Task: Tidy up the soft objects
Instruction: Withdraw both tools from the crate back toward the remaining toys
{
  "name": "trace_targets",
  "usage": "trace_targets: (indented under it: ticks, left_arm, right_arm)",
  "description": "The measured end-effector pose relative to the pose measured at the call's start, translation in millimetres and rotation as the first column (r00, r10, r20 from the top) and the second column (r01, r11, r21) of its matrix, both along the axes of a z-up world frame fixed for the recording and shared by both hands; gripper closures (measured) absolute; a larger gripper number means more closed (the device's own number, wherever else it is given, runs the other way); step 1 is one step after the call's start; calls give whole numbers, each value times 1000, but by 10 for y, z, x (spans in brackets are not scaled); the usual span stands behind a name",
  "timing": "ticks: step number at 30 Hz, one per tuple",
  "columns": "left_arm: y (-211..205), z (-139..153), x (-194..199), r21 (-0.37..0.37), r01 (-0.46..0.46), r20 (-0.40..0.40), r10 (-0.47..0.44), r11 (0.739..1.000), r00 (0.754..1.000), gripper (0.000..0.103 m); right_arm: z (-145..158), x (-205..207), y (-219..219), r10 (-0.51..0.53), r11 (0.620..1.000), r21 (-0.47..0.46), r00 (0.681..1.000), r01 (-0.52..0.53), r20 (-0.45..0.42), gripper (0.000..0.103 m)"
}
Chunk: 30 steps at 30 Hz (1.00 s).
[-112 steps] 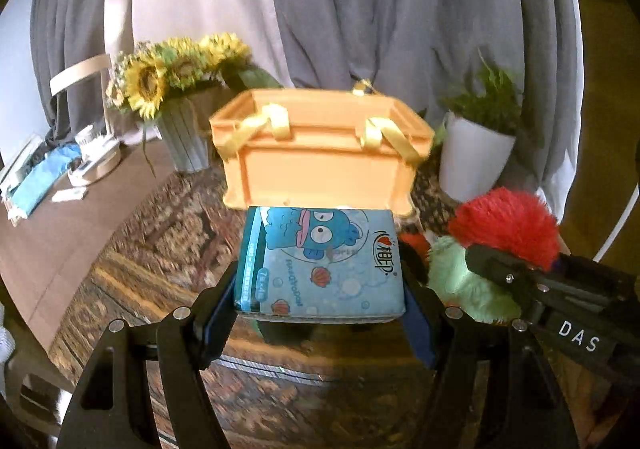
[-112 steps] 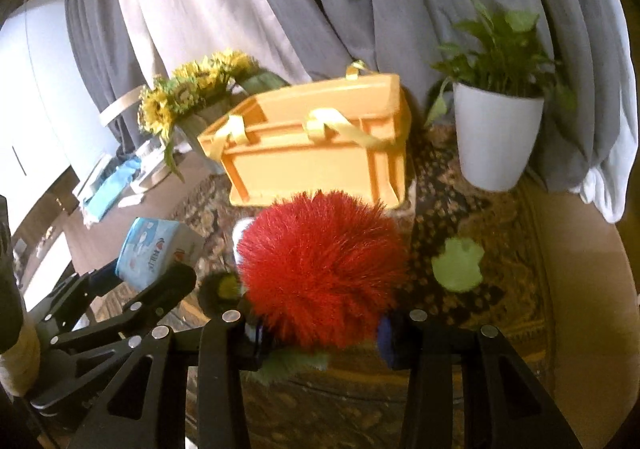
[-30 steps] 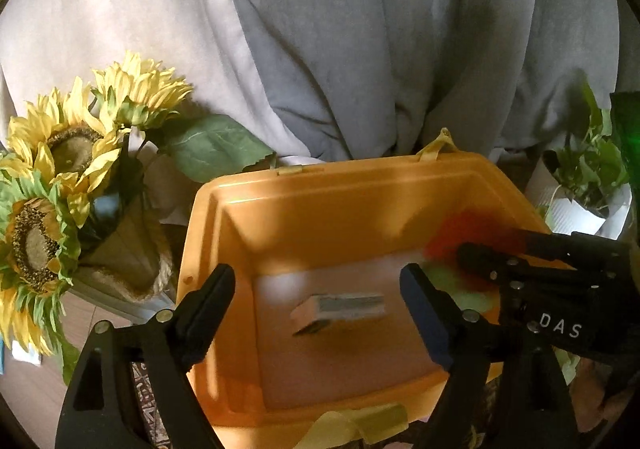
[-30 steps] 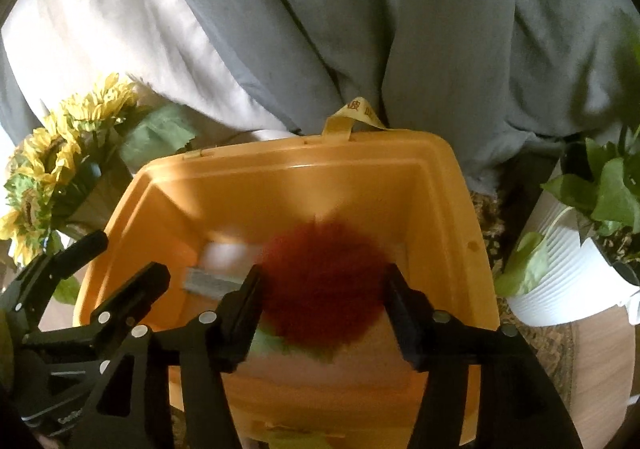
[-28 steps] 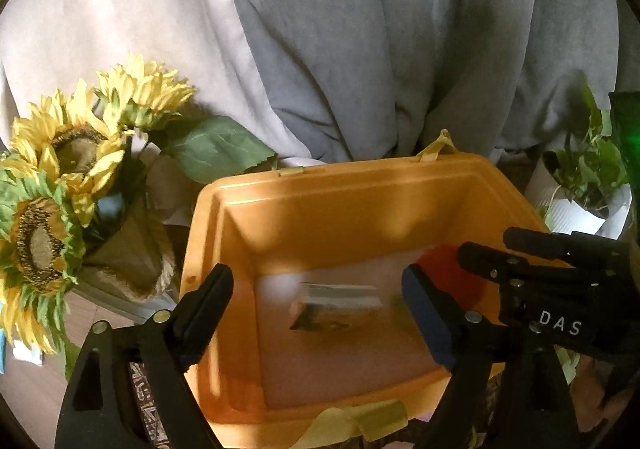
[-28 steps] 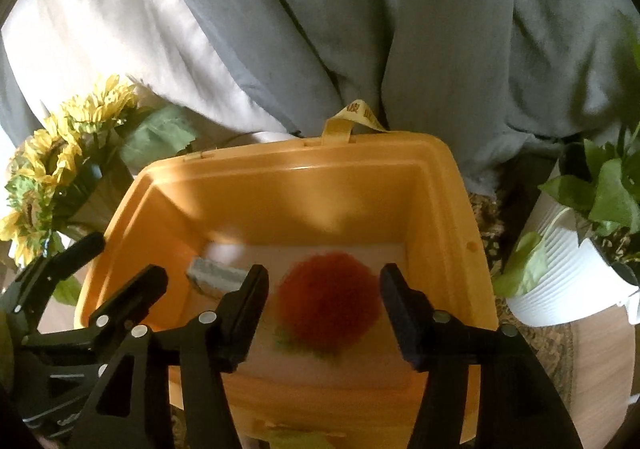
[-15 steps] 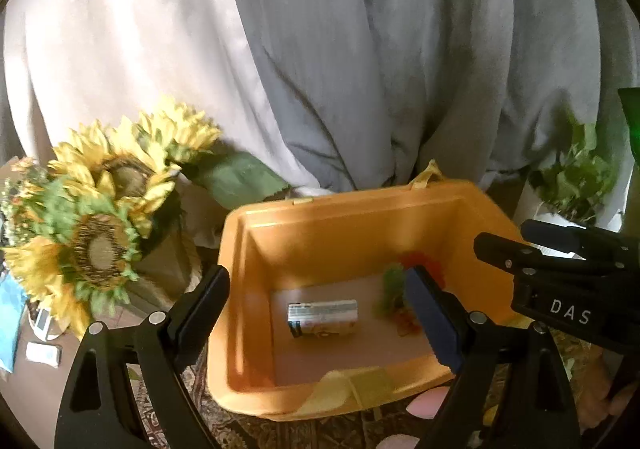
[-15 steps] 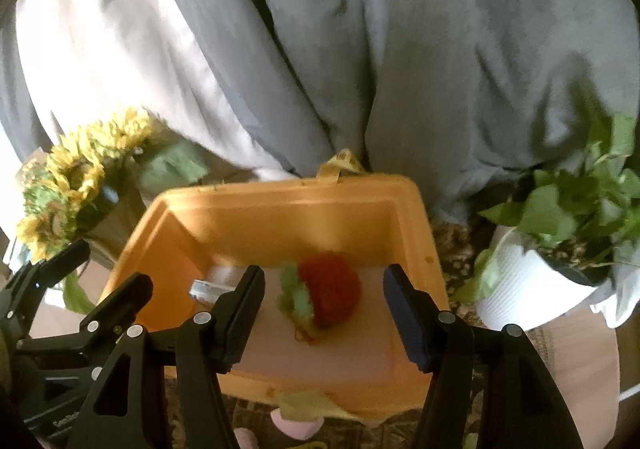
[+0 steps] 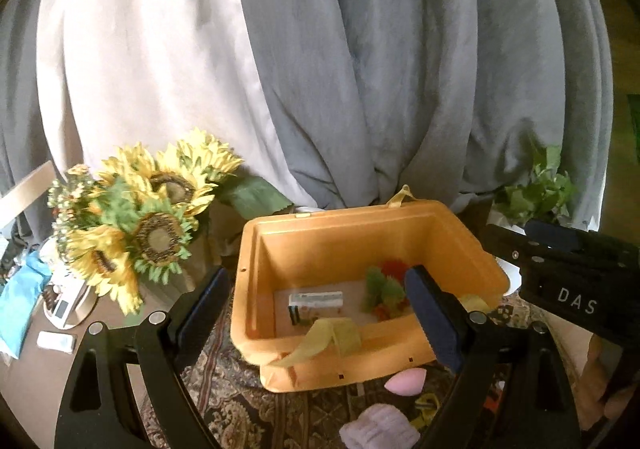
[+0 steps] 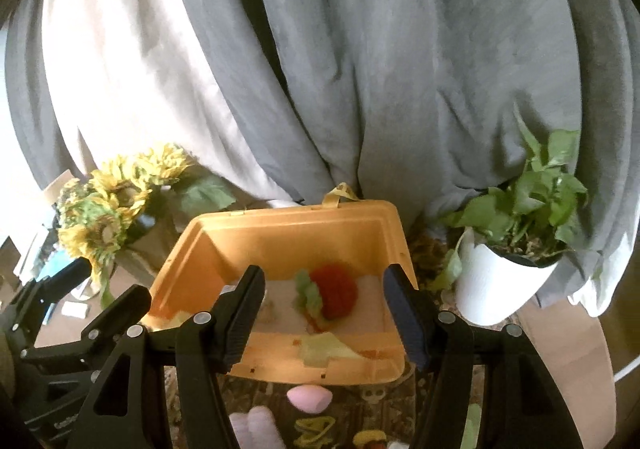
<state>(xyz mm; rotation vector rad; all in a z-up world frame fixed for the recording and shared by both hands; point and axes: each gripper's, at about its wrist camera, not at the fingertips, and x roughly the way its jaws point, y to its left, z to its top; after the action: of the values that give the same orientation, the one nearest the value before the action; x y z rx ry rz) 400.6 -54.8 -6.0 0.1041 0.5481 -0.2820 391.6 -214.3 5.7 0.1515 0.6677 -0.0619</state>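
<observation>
Both grippers are hanging up above the orange storage basket (image 9: 460, 235) right now with nothing in them. The left gripper (image 9: 316, 303) is sitting with its jaws spread wide, blue pads (image 9: 430, 319) framing the basket's inside, and the right gripper (image 10: 324, 313) is doing the same, fingers wide apart and gripping nothing. Looking down between them, the red fluffy plush ball (image 10: 334, 291) with its green leafy bit is lying on the basket floor toward the right side, and the tissue pack (image 9: 316, 301) is lying flat on the floor to the left of it, the two close but not clearly touching. One of the basket's yellow strap handles (image 9: 326, 339) is flopping over the near rim. Just in front of the basket on the patterned rug (image 9: 240, 409) there's a pink egg-shaped sponge (image 10: 310, 397) sitting, plus a pale lilac fuzzy thing (image 9: 378, 429) a bit nearer the camera; can't tell what that one is exactly. Off to the left of the basket a sunflower bouquet (image 9: 140, 225) is standing, and on the right a potted green plant in a white pot (image 10: 500, 281). Grey and cream curtains (image 10: 360, 69) are filling the whole background.
</observation>
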Motion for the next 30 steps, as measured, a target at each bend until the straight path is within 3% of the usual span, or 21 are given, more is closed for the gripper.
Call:
trace_targets:
  ticks: [17, 30]
  left_arm:
    - [211, 128, -869, -6, -22, 48, 22, 1000, 999, 12]
    - [167, 1, -1328, 17, -15, 57, 14, 1000, 998, 12]
  right_arm:
    - [101, -849, 170, 18, 999, 27, 999, -19, 45, 40]
    - [-27, -1289, 101, 16, 997, 73, 999, -19, 37, 40]
